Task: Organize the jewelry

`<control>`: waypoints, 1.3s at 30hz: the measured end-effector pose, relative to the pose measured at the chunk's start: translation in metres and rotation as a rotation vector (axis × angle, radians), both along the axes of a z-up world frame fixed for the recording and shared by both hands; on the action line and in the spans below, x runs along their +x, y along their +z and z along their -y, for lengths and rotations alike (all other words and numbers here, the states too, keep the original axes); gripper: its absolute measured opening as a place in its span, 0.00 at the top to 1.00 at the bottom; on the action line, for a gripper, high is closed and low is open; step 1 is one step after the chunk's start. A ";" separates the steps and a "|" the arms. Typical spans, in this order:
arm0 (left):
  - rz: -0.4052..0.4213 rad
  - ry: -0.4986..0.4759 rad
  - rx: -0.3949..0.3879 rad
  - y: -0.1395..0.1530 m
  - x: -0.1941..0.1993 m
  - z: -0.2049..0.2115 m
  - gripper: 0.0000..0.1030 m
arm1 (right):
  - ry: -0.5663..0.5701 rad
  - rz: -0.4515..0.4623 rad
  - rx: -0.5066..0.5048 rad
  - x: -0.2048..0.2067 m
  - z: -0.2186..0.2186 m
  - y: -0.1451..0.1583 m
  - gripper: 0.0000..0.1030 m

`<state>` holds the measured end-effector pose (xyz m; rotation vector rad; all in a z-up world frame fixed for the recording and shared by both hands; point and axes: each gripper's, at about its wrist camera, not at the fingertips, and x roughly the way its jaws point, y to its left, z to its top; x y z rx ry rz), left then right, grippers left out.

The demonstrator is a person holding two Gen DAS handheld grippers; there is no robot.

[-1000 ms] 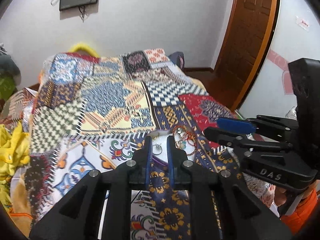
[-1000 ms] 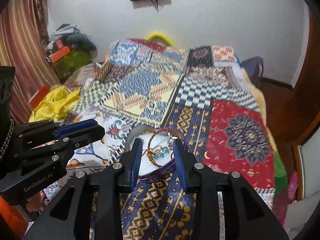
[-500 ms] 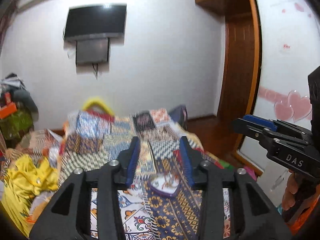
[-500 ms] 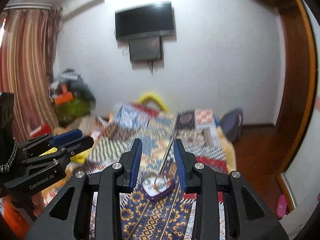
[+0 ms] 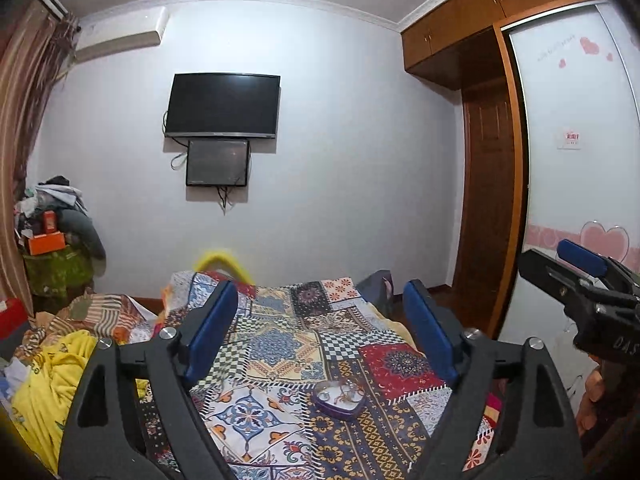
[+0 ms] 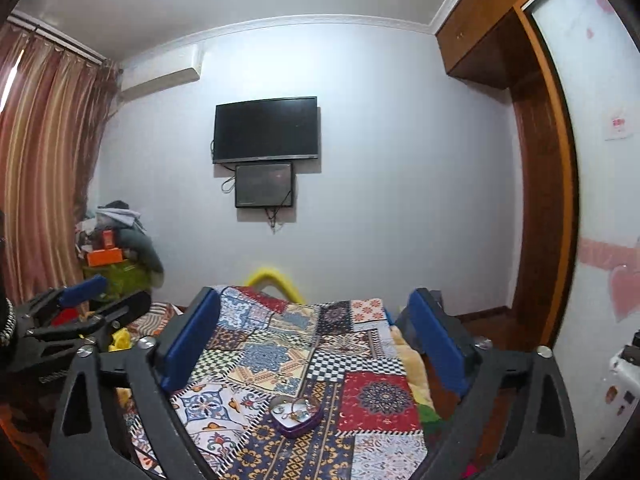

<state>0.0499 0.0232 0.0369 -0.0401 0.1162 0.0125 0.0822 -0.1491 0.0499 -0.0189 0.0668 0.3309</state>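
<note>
Purple heart-shaped jewelry tin [image 5: 339,399] lies below both hand-held grippers, heart tip pointing toward them; left hand-held gripper [image 5: 320,336] and right hand-held gripper [image 6: 316,342] just spread wide, nothing between.

We are in a home bedroom, a bed [image 5: 280,340] under a patchwork spread, 1 wall-mounted TV [image 5: 222,105], striped curtains [image 6: 44,168], a built-in wooden wardrobe [image 5: 484,208], clothes piled [image 5: 60,236] in the corner

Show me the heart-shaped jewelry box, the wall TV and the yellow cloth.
heart-shaped jewelry box [image 5: 338,398]: left wrist view, near purple wall.
wall TV [image 5: 222,105]: left wrist view, screen centre.
yellow cloth [image 5: 48,380]: left wrist view, middle fold.
</note>
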 end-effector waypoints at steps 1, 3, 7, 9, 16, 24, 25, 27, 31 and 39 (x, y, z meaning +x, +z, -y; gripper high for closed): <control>0.001 0.002 0.004 0.000 -0.001 0.000 0.17 | -0.003 -0.001 0.000 -0.002 0.000 0.000 0.04; 0.002 0.001 0.012 -0.001 -0.004 0.003 0.16 | -0.002 -0.009 -0.001 -0.003 -0.001 -0.001 0.04; 0.003 0.002 0.016 -0.001 -0.010 0.004 0.16 | 0.001 -0.014 -0.001 -0.008 0.003 -0.002 0.04; 0.002 0.001 0.018 -0.002 -0.011 0.004 0.16 | 0.002 -0.012 -0.004 -0.009 0.002 -0.002 0.04; -0.005 0.000 0.012 -0.002 -0.012 0.005 0.16 | 0.004 -0.014 -0.001 -0.015 0.009 -0.006 0.04; -0.014 0.001 0.016 -0.004 -0.011 0.006 0.16 | 0.007 -0.036 0.012 -0.012 0.014 -0.007 0.04; -0.016 0.001 0.015 -0.005 -0.011 0.006 0.16 | 0.006 -0.037 0.012 -0.012 0.014 -0.007 0.04; -0.018 0.002 0.014 -0.006 -0.011 0.006 0.15 | 0.006 -0.040 0.013 -0.013 0.014 -0.007 0.04; -0.023 0.004 0.012 -0.005 -0.010 0.004 0.14 | 0.005 -0.042 0.011 -0.014 0.014 -0.007 0.04; -0.027 0.003 0.008 -0.006 -0.009 0.004 0.12 | 0.007 -0.053 0.012 -0.012 0.016 -0.006 0.04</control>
